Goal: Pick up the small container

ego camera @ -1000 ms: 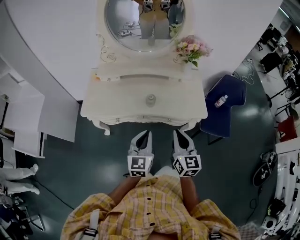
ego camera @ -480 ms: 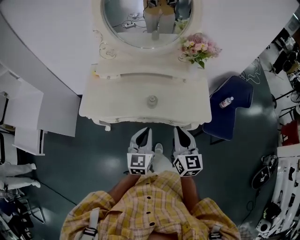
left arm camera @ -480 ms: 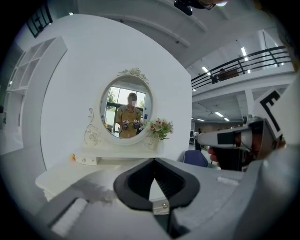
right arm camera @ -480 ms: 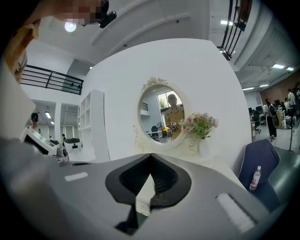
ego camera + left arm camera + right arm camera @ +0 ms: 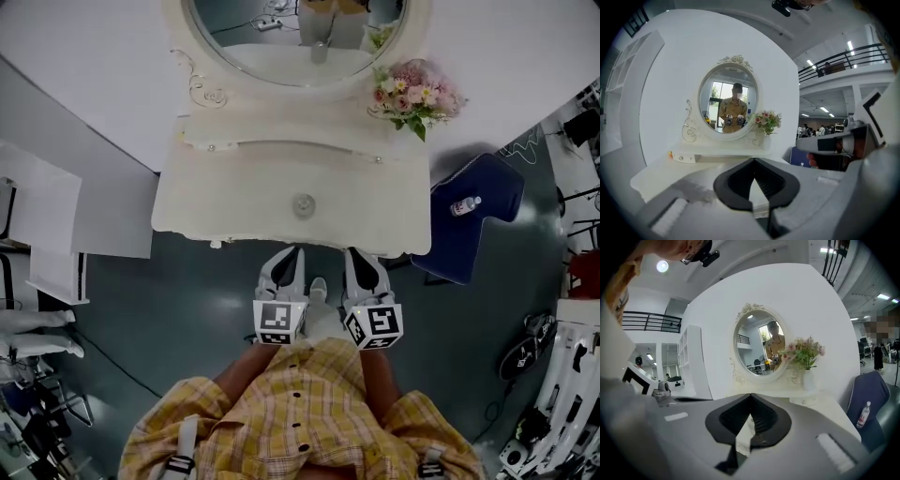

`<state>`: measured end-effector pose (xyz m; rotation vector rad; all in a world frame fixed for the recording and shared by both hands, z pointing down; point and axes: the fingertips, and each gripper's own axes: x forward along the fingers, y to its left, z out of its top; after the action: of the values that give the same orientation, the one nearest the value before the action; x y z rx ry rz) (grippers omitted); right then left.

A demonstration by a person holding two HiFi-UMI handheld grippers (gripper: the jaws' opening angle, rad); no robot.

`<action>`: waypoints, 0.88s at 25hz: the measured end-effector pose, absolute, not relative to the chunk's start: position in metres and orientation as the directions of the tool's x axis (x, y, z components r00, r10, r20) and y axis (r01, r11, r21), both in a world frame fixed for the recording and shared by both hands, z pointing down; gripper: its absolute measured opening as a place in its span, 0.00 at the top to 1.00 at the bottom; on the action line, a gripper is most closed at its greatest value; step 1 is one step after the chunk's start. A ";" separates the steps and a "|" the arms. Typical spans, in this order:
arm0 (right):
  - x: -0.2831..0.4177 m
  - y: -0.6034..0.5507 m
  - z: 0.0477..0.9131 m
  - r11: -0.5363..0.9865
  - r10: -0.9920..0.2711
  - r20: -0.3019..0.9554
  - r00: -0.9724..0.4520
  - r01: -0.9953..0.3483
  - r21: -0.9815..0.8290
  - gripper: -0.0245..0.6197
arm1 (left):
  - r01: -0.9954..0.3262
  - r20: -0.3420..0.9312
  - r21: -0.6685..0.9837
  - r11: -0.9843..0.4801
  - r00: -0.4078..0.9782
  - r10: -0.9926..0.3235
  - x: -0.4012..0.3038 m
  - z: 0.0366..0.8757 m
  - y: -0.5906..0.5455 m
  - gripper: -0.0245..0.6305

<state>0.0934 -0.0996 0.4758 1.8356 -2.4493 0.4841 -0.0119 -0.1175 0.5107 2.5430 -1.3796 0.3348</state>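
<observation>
The small container [image 5: 303, 203], a round clear jar with a knob lid, stands in the middle of the white dressing table [image 5: 206, 202]. My left gripper [image 5: 292, 253] and right gripper [image 5: 352, 253] are side by side just short of the table's front edge, pointing at it. Both are shut with nothing between the jaws. In the left gripper view the left gripper [image 5: 753, 160] faces the oval mirror [image 5: 729, 104]. My right gripper [image 5: 750, 395] faces it too in the right gripper view. The jaws hide the container in both gripper views.
A vase of pink flowers [image 5: 417, 94] stands at the table's back right. A blue chair [image 5: 473, 220] with a small bottle [image 5: 465, 205] on it sits right of the table. White shelving [image 5: 56, 234] stands at the left. Dark floor lies under me.
The table has come nearer and lower in the head view as I stepped toward it. Both grippers stay shut and keep their place before my body.
</observation>
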 end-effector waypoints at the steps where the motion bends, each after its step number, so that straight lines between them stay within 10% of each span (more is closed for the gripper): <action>1: 0.095 -0.105 0.480 0.253 -0.926 0.227 -0.302 -0.941 -0.223 0.96 | -0.845 0.312 0.095 -0.527 0.528 -0.790 -0.010 0.514 -0.122 0.96; 22: 0.124 -0.167 0.540 0.296 -0.880 0.311 -0.360 -0.926 -0.235 0.96 | -0.877 0.431 0.097 -0.471 0.463 -0.774 0.016 0.593 -0.179 0.85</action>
<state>0.1241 -0.1669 0.5405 1.7014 -2.4276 0.5719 0.0165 -0.1794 0.5930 2.4105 -1.4060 0.4757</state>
